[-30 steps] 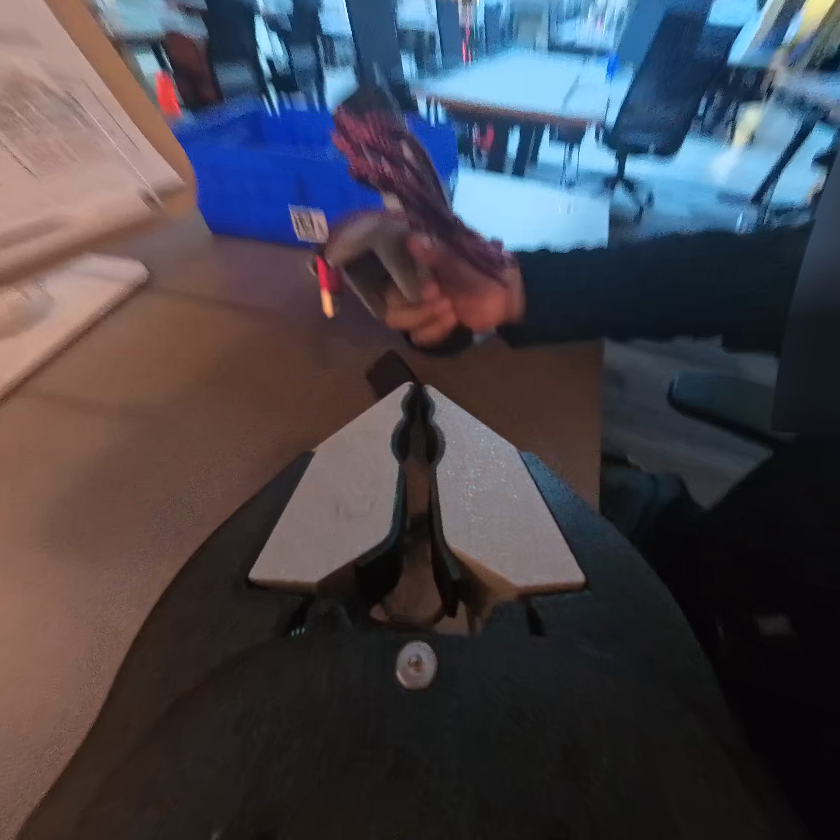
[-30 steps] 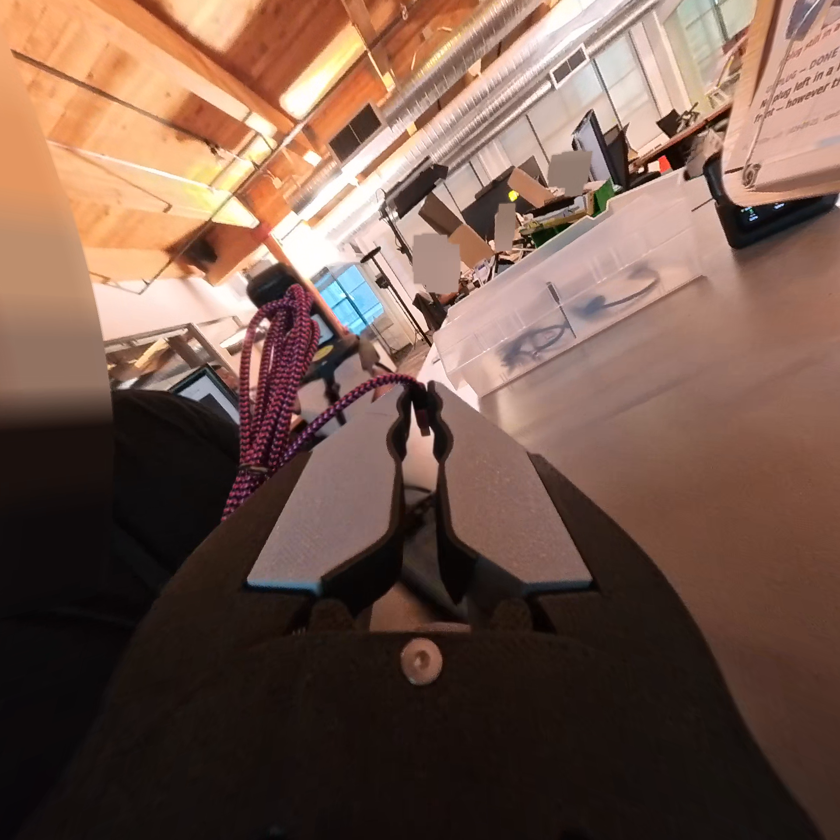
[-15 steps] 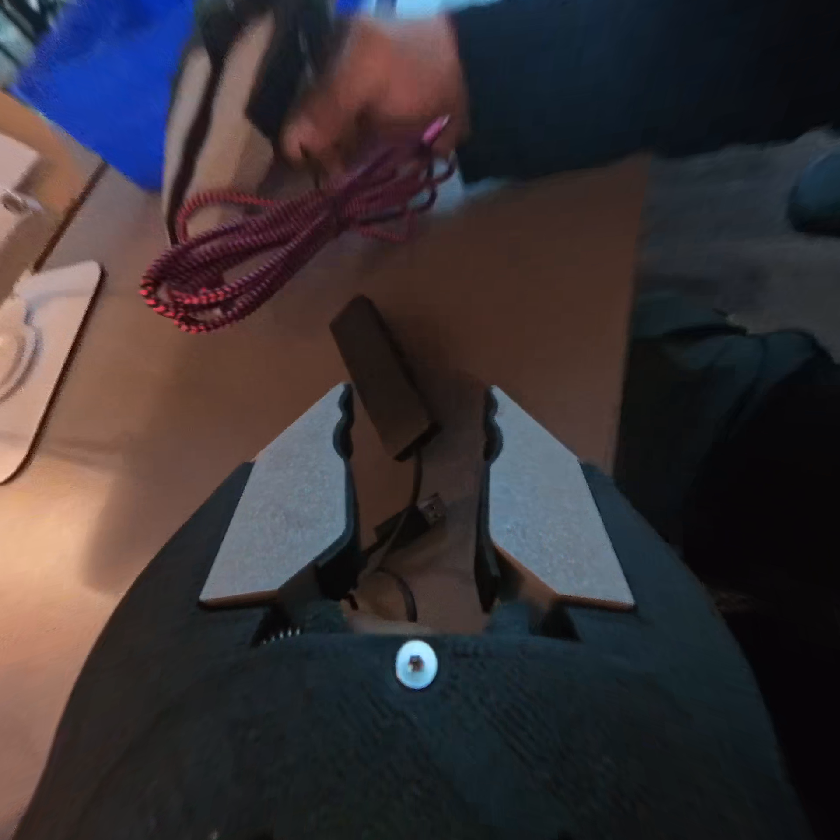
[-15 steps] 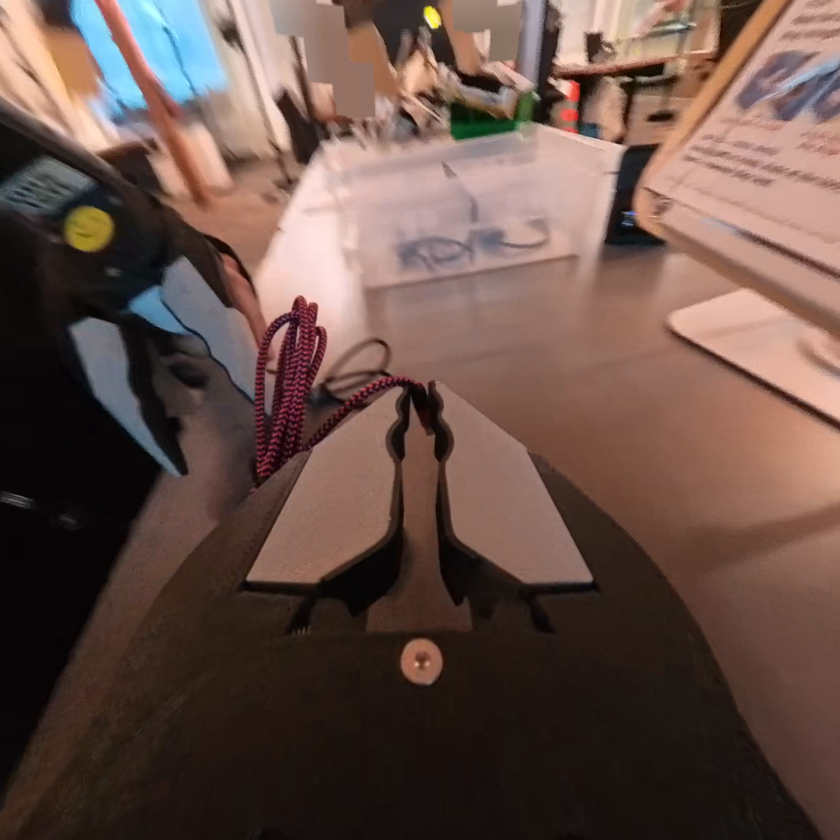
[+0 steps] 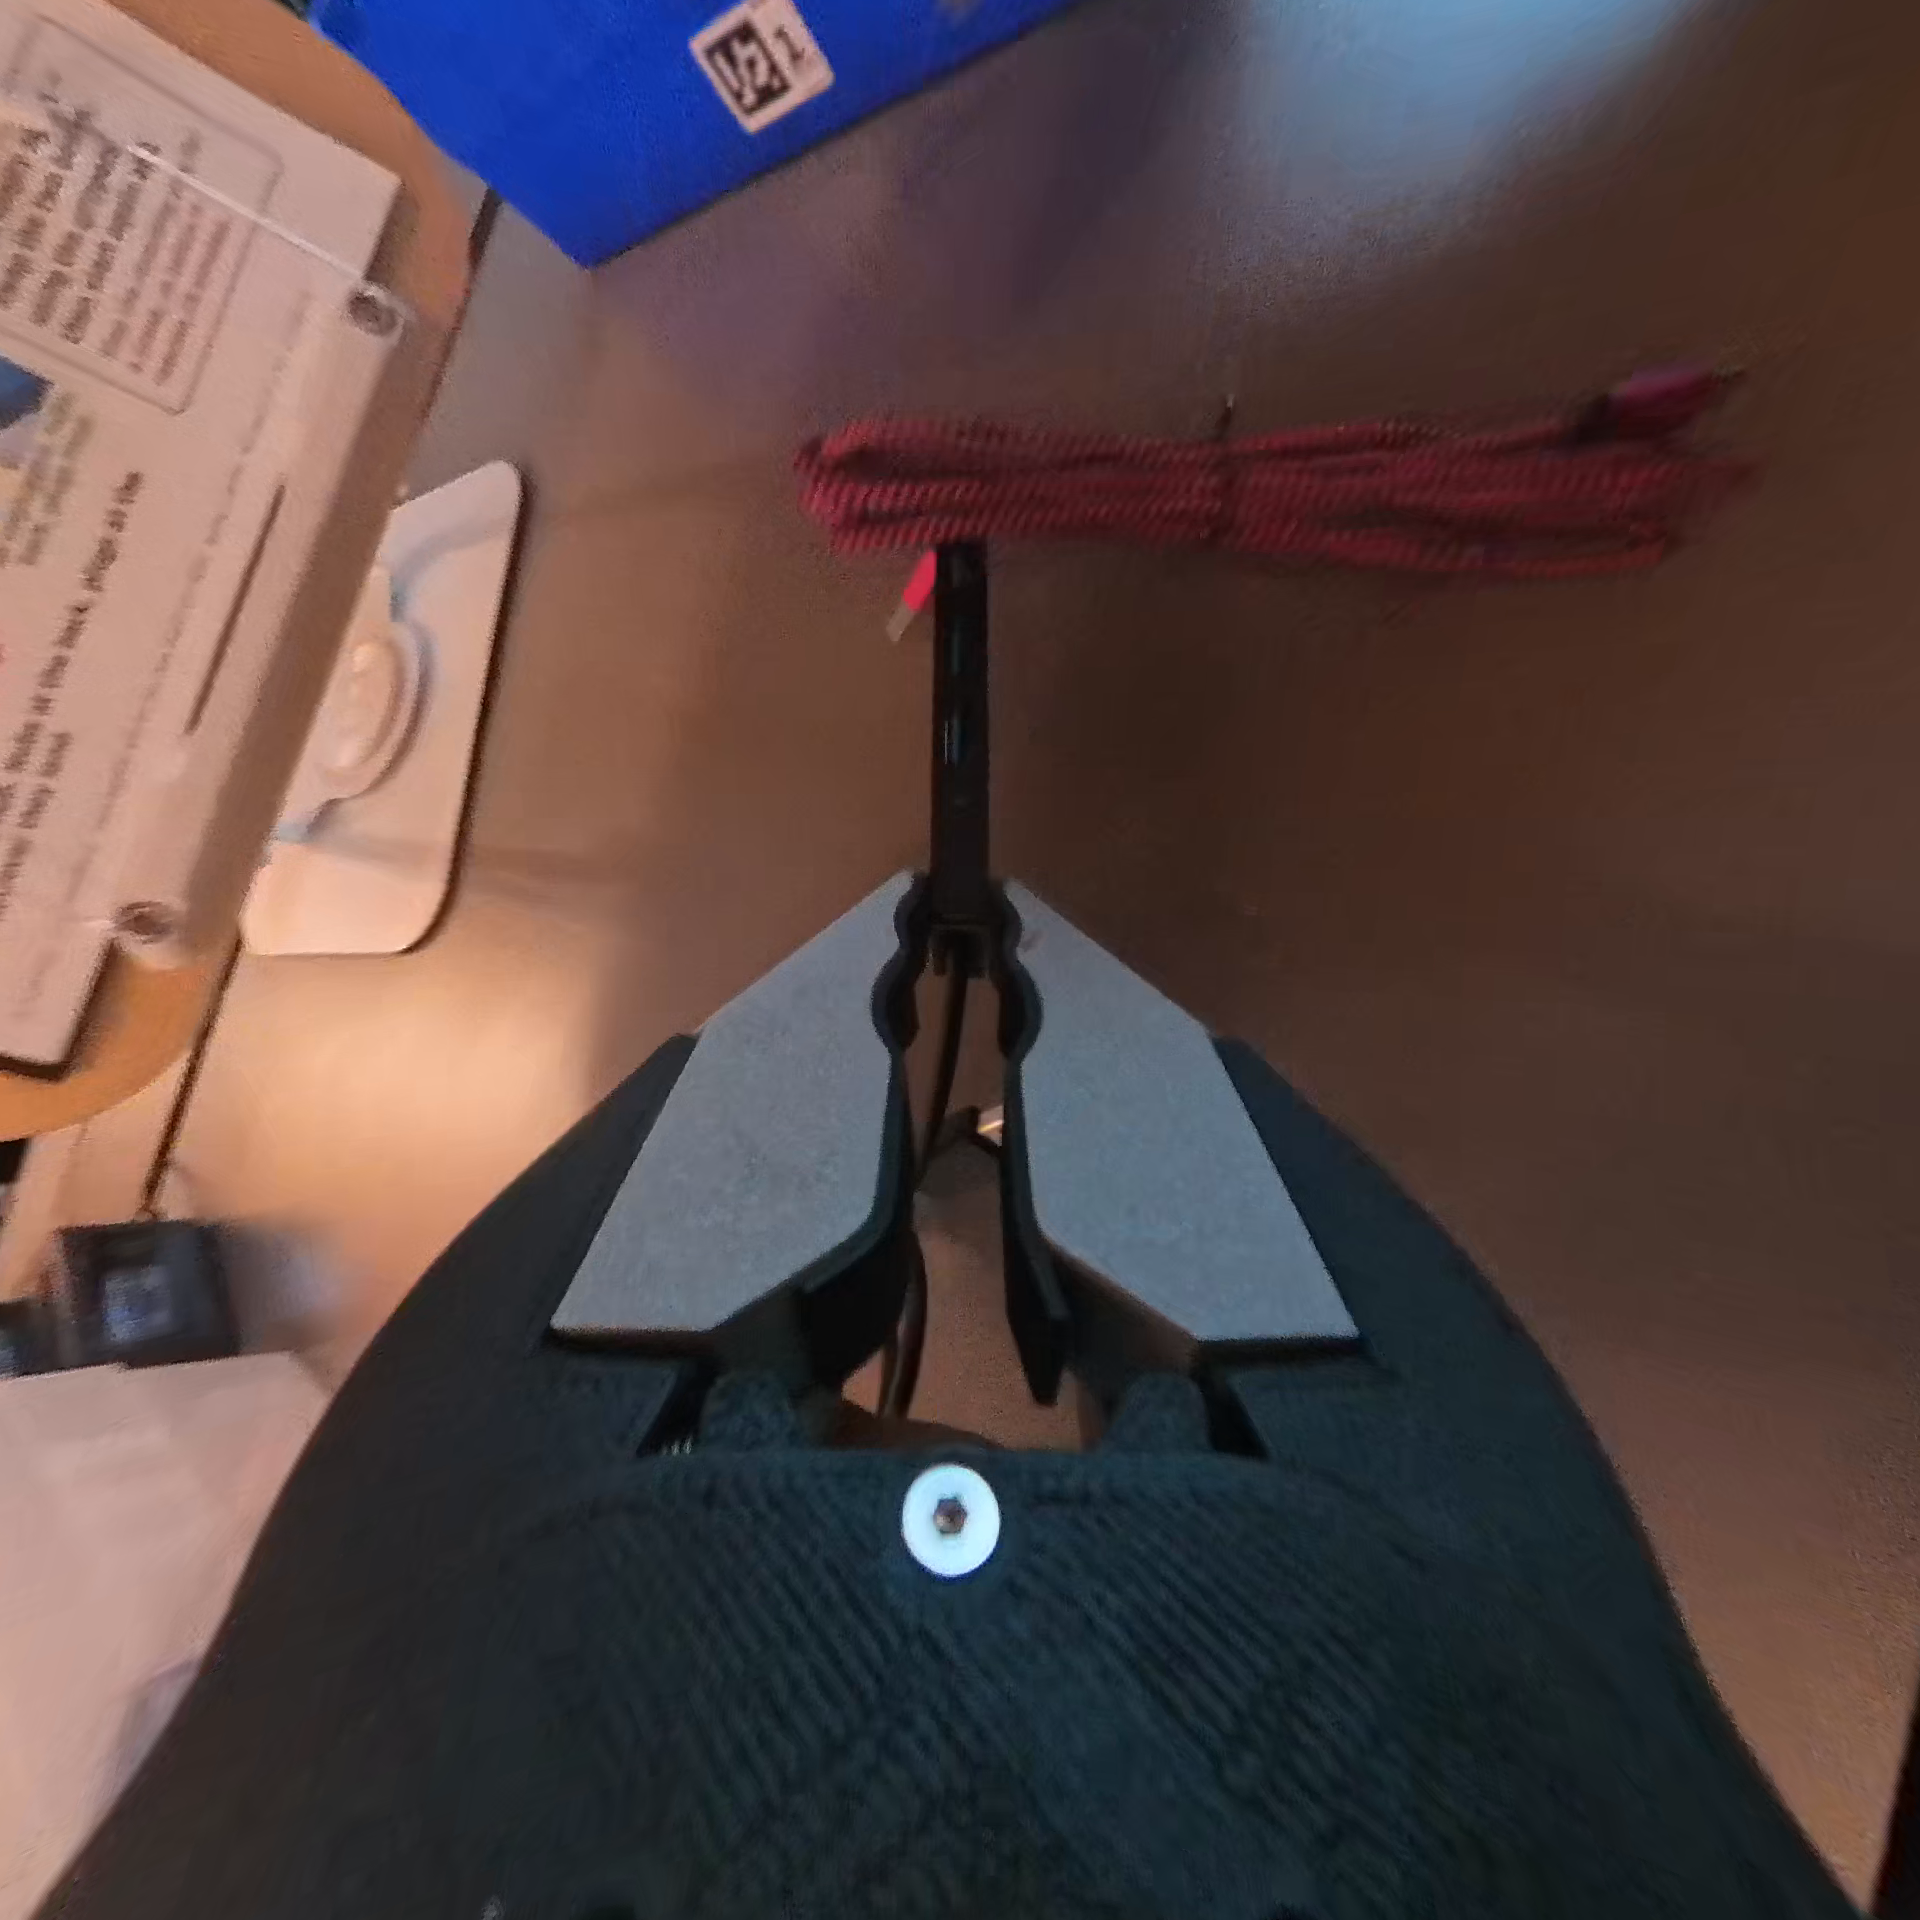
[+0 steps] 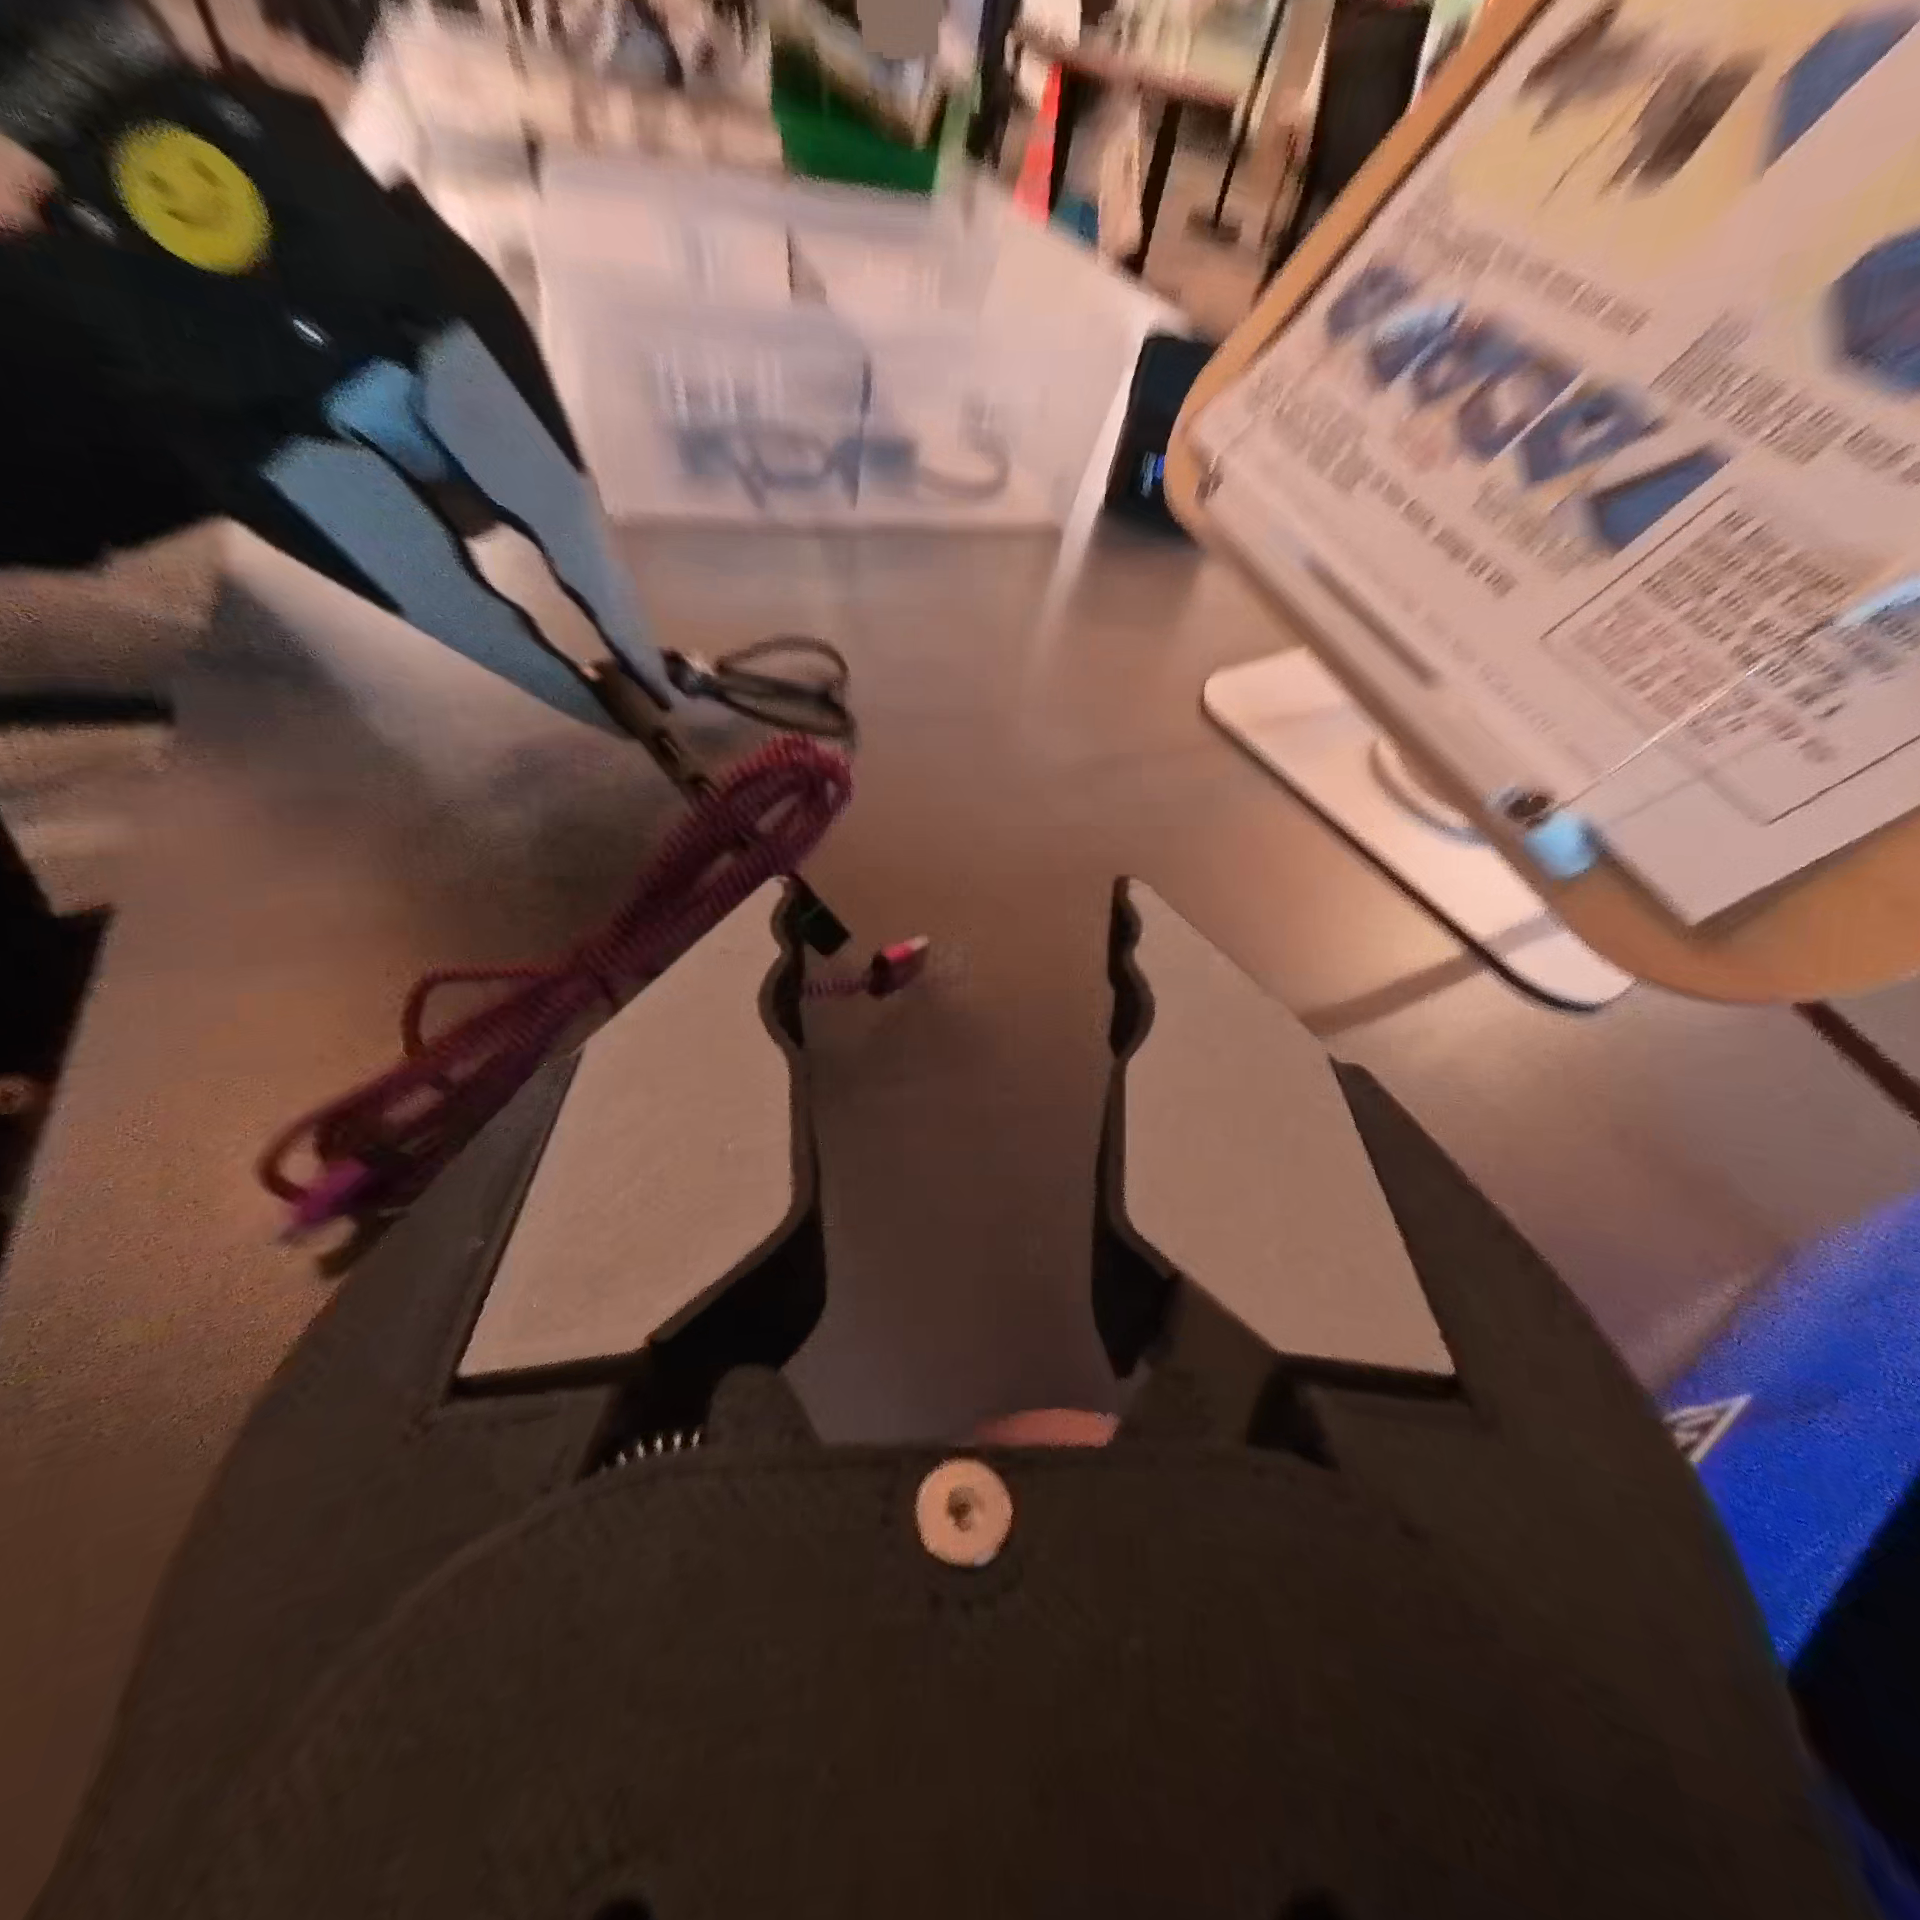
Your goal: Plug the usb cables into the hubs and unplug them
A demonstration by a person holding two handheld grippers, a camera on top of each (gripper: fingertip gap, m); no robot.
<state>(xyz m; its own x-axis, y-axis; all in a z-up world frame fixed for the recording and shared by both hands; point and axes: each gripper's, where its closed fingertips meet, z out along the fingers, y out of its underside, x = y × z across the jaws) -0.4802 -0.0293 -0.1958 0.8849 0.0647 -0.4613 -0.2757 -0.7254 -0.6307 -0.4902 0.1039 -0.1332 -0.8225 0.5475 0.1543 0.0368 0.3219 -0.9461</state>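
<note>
Left gripper (image 5: pixel 954 914) clamped on black hub (image 5: pixel 958 727); right gripper (image 6: pixel 951 935) fingers apart; red cable (image 5: pixel 1247 499) on table (image 5: pixel 1455 935) beyond hub.

The hub (image 5: pixel 958 727) is a slim black stick, sitting edge-on and pinched at its near end, with its thin black lead trailing back from it. The cable (image 5: pixel 1247 499) is a red-and-black braided bundle lying coiled flat on the table just past the hub's far tip, its red plug (image 5: pixel 914 594) poking out beside the tip.
</note>
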